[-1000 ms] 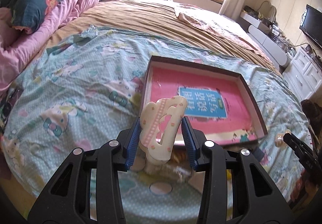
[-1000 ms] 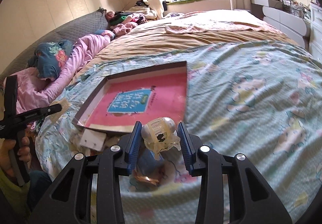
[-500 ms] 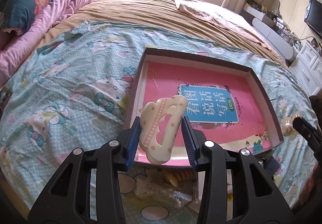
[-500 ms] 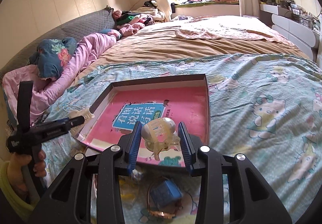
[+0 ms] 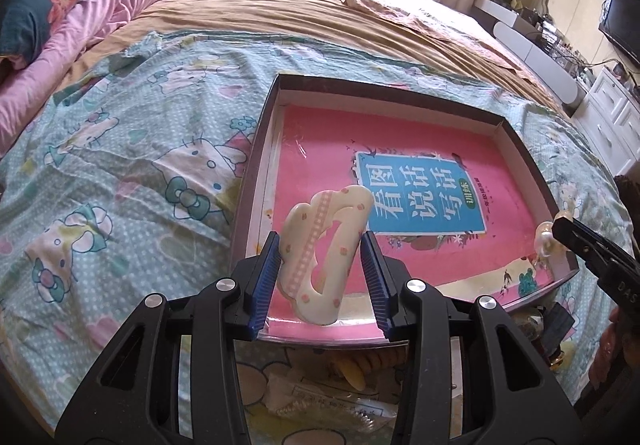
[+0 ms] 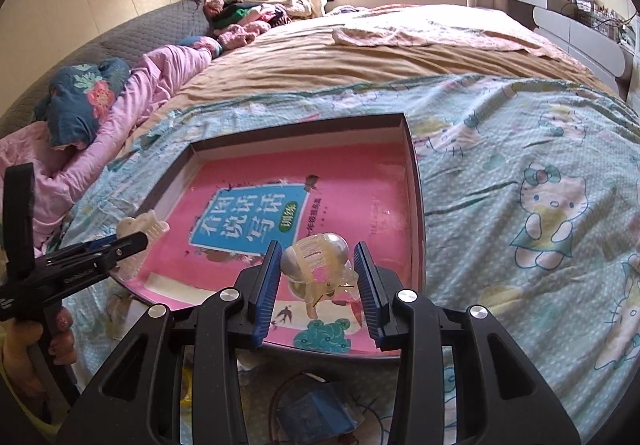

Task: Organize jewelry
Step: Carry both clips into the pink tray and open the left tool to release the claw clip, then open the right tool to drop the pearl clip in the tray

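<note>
A shallow dark-walled box (image 5: 256,181) (image 6: 416,181) lies on the bed with a pink book (image 5: 400,149) (image 6: 348,181) flat inside it. My left gripper (image 5: 320,265) is shut on a cream cloud-shaped hair clip (image 5: 324,253) and hangs over the box's near left corner. My right gripper (image 6: 316,277) is shut on a translucent pearly claw clip (image 6: 320,265) above the box's near edge. In the right wrist view the left gripper (image 6: 132,237) and its cream clip (image 6: 144,225) show at the box's left rim. In the left wrist view the right gripper (image 5: 560,229) shows with its pearly clip (image 5: 546,243).
Loose items lie on the cartoon-print sheet (image 5: 120,165) in front of the box: a yellow claw clip (image 5: 360,369), a clear packet (image 5: 320,401), a small blue box (image 6: 316,417). Pink bedding (image 6: 120,117) is piled at left. A white dresser (image 5: 612,125) stands at right.
Both grippers have moved forward and lower, from the loose items before the box to over its near edge, each still holding its clip. The right one shifted left toward the box.
</note>
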Demonstrator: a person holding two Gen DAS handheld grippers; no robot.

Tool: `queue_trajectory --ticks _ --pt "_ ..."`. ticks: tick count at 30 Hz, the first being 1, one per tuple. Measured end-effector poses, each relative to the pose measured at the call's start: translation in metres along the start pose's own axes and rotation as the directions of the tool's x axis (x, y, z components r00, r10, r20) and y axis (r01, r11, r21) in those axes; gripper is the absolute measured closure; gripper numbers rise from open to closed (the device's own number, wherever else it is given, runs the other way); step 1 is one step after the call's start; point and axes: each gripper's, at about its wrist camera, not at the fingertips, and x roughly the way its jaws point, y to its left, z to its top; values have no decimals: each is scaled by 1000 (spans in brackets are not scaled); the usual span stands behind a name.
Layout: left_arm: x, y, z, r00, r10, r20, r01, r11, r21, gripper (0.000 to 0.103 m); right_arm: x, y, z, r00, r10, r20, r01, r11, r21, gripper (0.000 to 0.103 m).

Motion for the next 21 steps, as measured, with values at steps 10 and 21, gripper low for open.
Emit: queue_trajectory --ticks 10,21 --pt "-7 -3 0 999 -5 33 5 1000 20 64 7 -5 -4 999 -26 -19 26 1000 15 67" --pt "-22 3 -3 998 -14 65 14 1000 0 42 4 -9 -4 999 -53 -9 54 998 35 58"
